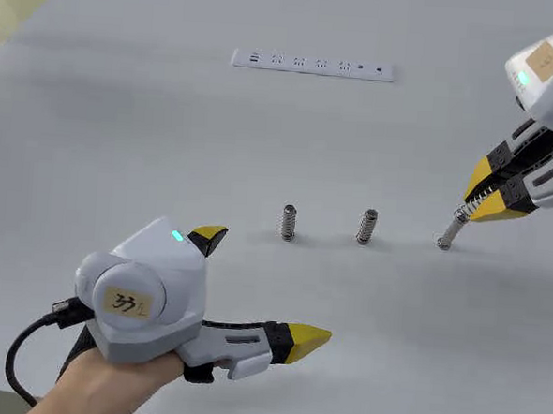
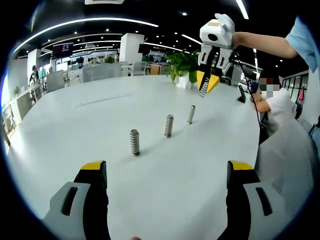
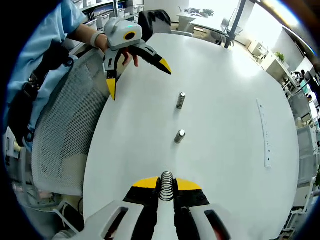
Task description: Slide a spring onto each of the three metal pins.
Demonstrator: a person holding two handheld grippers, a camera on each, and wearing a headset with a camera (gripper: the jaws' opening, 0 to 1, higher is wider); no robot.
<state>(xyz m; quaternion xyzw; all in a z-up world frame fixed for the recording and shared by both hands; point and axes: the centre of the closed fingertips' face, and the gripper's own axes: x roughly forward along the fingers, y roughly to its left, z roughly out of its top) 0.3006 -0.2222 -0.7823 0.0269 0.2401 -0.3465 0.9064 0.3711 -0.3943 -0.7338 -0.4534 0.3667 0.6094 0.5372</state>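
Fingers (image 3: 145, 184) of your right gripper (image 1: 470, 209) are clamped on a spring (image 3: 166, 185), held tilted just above the bare third pin (image 1: 448, 234), probably to line it up. Your left gripper (image 1: 264, 283) hovers idle, fingers apart. The other two pins (image 1: 289, 223) already carry springs.

sticker (image 1: 127, 301) reading "33", left claw (image 1: 260, 284) body

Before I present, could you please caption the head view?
Right gripper holds a spring above the last bare pin, beside two sprung pins.
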